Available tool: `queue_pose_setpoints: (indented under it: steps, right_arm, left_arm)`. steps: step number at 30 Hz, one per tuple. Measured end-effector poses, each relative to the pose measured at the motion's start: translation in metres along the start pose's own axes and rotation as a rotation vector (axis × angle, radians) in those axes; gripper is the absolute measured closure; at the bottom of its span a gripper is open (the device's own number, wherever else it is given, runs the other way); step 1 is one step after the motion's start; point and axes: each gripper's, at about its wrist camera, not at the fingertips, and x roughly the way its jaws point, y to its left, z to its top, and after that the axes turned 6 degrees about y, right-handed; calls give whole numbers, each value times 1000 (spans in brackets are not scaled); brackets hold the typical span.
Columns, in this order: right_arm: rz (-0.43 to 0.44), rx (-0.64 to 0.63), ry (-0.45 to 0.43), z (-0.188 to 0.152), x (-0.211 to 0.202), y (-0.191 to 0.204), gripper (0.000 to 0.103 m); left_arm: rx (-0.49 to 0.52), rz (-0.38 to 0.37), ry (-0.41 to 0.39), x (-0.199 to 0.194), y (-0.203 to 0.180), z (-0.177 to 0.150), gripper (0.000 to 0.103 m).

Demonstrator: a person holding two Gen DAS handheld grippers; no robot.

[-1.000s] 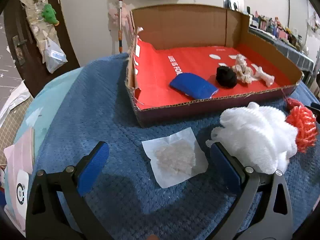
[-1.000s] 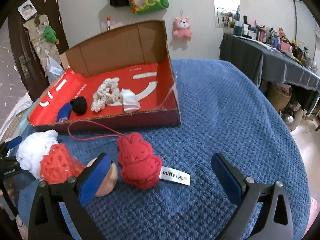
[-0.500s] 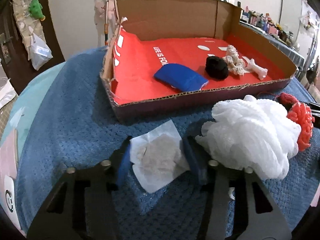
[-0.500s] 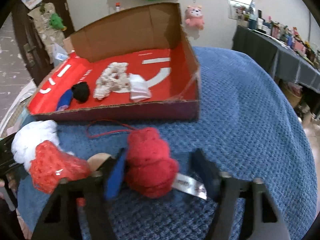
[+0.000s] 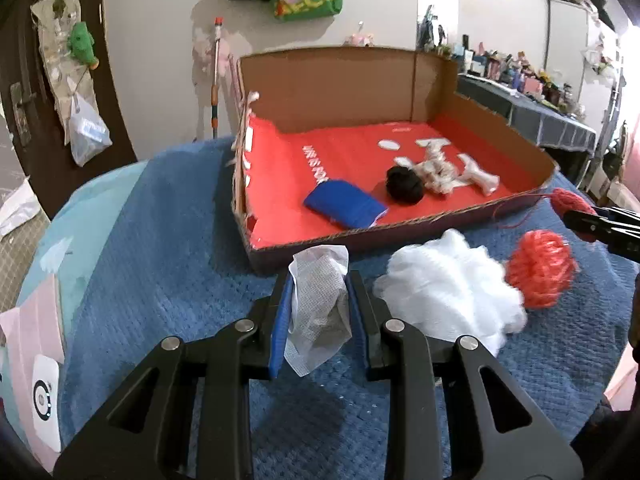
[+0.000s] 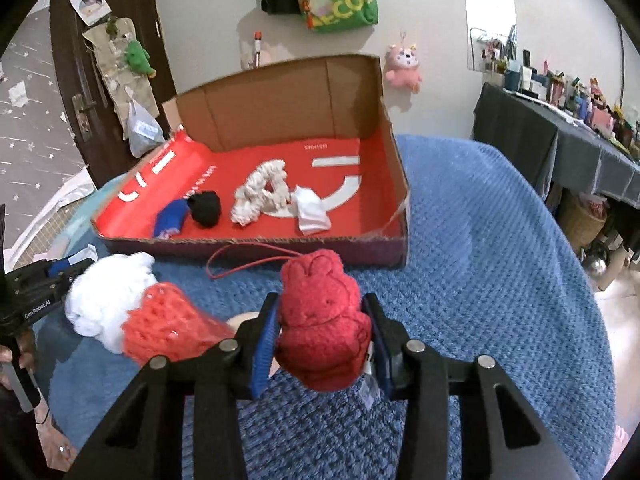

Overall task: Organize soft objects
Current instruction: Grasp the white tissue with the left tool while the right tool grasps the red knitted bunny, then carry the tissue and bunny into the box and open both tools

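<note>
I have a pickup in hand on both sides. My left gripper point(image 5: 318, 312) is closing, its pads pressing a crumpled white gauze sachet point(image 5: 320, 304) held clear of the blue blanket point(image 5: 160, 264). My right gripper point(image 6: 320, 340) is closing on the red knitted bunny point(image 6: 322, 320), pinched at its body. The cardboard box point(image 5: 360, 80) lies just ahead of both. Next, I judge, each load must clear the low near wall and drop onto bare red floor. Ahead of the left there is room beside the blue pouch point(image 5: 344, 204); the white mesh puff point(image 5: 448, 288) sits close to its right.
</note>
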Motion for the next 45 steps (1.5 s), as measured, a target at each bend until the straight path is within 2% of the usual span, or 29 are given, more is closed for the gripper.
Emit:
queue_pose_setpoints:
  steps: [16, 20, 24, 28, 33, 41, 45]
  right_arm:
    - [13, -1, -39, 0, -18, 7, 59]
    - [40, -2, -62, 12, -26, 10, 59]
    - [44, -35, -105, 47, -31, 19, 59]
    - [43, -57, -106, 87, -18, 27, 59]
    - [4, -69, -30, 134, 28, 34, 59]
    - [-76, -62, 140, 167, 111, 28, 59]
    - [-124, -76, 196, 172, 134, 25, 59]
  left_arm:
    - [46, -20, -45, -20, -13, 2, 78]
    - [92, -37, -81, -25, -21, 25, 78]
    - [157, -23, -83, -11, -31, 66, 78]
    - [206, -38, -36, 19, -42, 105, 78]
    - [258, -67, 74, 72, -58, 142, 78]
    - [247, -79, 194, 138, -58, 160, 78]
    - [246, -103, 246, 157, -61, 159, 78]
